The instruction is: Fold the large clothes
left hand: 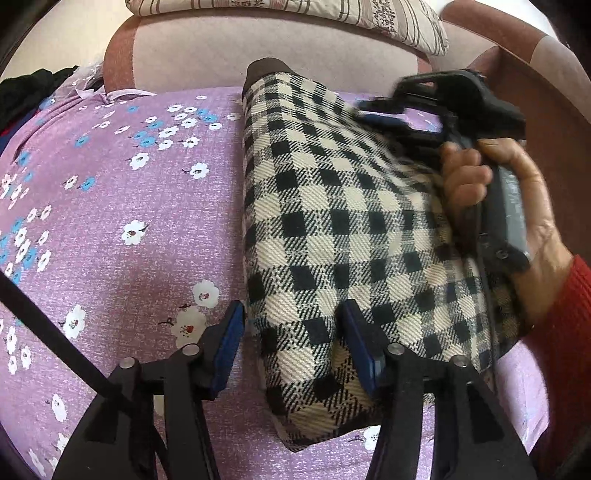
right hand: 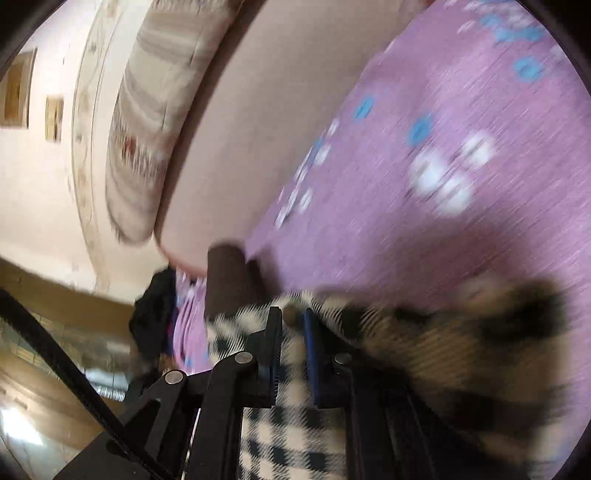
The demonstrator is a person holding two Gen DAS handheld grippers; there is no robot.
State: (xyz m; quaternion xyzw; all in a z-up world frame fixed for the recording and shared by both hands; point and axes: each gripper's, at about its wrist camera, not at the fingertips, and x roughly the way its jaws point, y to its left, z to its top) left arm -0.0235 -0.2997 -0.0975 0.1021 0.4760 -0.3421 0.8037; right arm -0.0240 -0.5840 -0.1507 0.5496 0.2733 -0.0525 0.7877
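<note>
We are mid-fold: left tongs (left hand: 291,332) gape over the checked coat (left hand: 343,229) (right tongs (right hand: 291,321) unclear); next, flatten.

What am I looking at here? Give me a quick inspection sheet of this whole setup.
Surface: purple floral bedsheet over a bed.
Job's things: checked black-and-cream garment, folded narrow, brown cuff at the far end.
Clutter: dark clothes pile at the far left.
Grippers: left gripper open, jaws astride the garment's near edge; right gripper nearly closed on the garment, blurred.
Cables: black cord by the left gripper.
Surroundings: pink headboard, striped pillow.
</note>
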